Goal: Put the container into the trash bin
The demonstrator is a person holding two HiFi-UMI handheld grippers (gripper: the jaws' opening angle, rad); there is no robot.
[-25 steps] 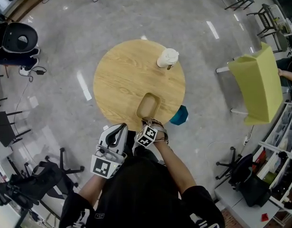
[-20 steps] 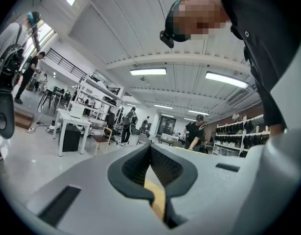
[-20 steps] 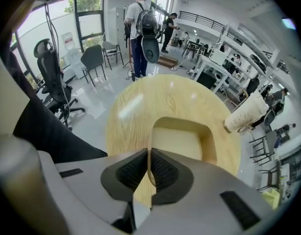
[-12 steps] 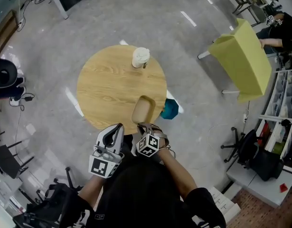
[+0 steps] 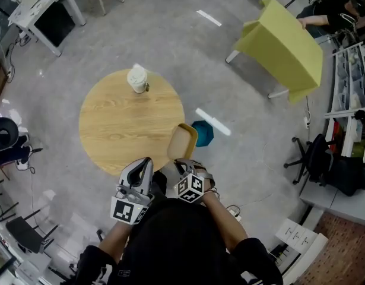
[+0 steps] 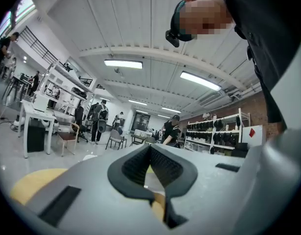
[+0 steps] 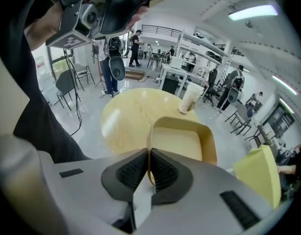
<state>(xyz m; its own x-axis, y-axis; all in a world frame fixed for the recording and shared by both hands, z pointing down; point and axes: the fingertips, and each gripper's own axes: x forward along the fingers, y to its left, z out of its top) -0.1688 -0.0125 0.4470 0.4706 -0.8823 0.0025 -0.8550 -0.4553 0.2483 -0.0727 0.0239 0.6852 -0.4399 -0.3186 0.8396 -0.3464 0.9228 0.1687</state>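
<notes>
Right gripper [image 7: 149,176] is clamped almost fully shut on the near rim of the container [image 7: 182,142]. I'm holding it above the counter [image 5: 120,129] edge, just beside the teal bin [image 5: 202,133] on the floor. Left gripper [image 5: 145,165] has its jaws together with nothing in them, parked near my body.

Step in hand, as I read it, is carrying the container over the bin and dropping it. It's a one-sided pinch on a thin rim, so the tray can swing; I'd keep the squeeze on and move smoothly. The bin mouth looks barely wider than the tray, so I'd centre over it, tip the far end down and let go low.

The container is empty. I can't tell what's in the bin. A lidded cup [image 5: 137,79] stands on the far side of the counter, contents hidden.
</notes>
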